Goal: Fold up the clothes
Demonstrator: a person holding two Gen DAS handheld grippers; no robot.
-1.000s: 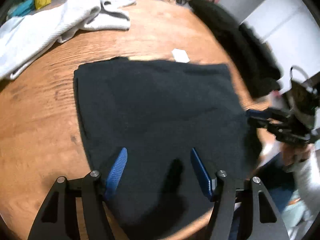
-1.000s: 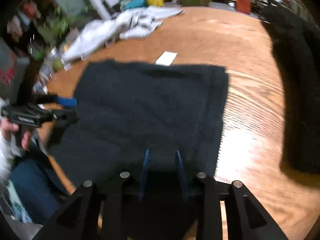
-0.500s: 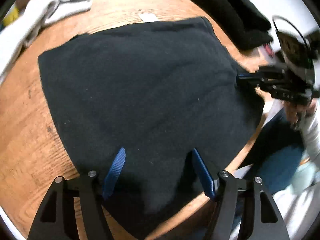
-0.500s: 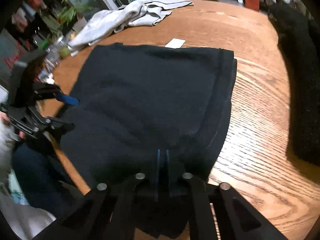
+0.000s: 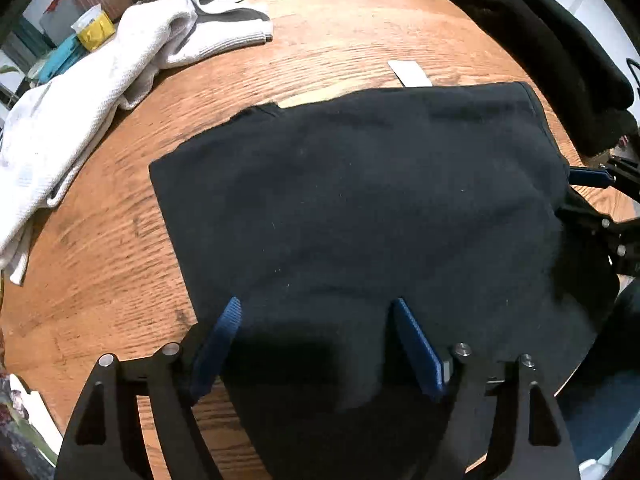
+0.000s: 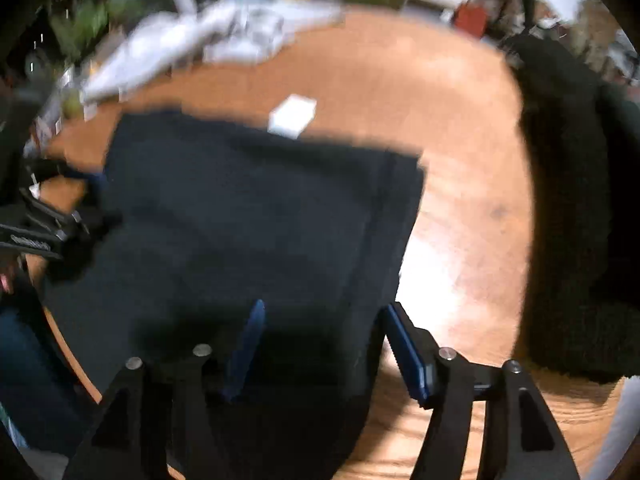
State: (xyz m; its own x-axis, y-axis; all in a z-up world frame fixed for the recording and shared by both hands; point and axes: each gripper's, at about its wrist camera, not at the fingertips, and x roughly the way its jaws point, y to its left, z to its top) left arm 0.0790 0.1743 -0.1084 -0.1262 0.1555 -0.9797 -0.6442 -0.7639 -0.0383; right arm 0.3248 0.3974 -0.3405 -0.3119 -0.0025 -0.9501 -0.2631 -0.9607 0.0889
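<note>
Two opening grippers, left gripper (image 5: 316,312) and right gripper (image 6: 324,320), straddle soft, squarish dark cloth (image 5: 360,208), gripping nothing.

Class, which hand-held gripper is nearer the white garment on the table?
Left. The left hand-held gripper works the dark garment's edge facing the white garment; the right hand-held gripper is at the opposite edge.

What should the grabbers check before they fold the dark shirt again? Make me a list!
1. Dark shirt lies flat on the table: ok.
2. Left gripper jaws opening over the shirt's near edge: ok.
3. Right gripper jaws opening, cloth between them: ok.
4. Near edge fully on the table: not ok, it hangs over.
5. White card clear of the shirt: cannot tell.
6. White towel out of the way: ok.
</note>
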